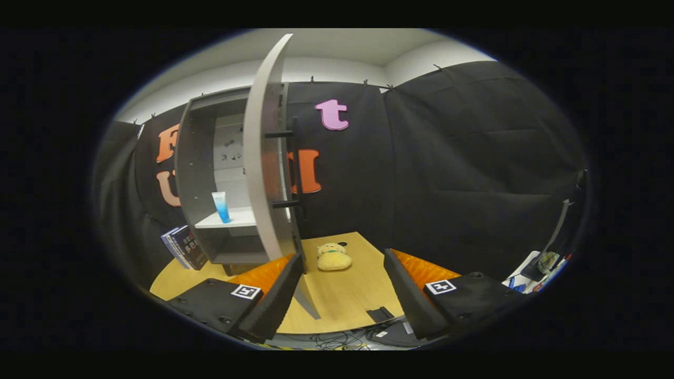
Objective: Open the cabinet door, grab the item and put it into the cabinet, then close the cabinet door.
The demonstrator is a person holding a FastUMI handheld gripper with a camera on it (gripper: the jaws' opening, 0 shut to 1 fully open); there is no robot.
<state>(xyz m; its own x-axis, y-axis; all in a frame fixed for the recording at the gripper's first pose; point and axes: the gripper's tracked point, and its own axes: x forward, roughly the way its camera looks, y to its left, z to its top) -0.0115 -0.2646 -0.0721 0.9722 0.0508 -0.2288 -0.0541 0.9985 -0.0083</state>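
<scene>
Gripper [343, 273] agape (door [266, 158] edge-on)

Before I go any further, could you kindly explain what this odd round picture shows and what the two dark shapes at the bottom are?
Those shapes are the two fingers of a hand-held gripper; the camera rides on it, looking forward. The fingers stand open, holding nothing. Ahead is a light wooden table with a grey cabinet whose curved grey door is swung open. A blue-and-white tube stands on its white shelf. A yellow plush toy lies on the table beyond the fingers, and books lean beside the cabinet.
</scene>
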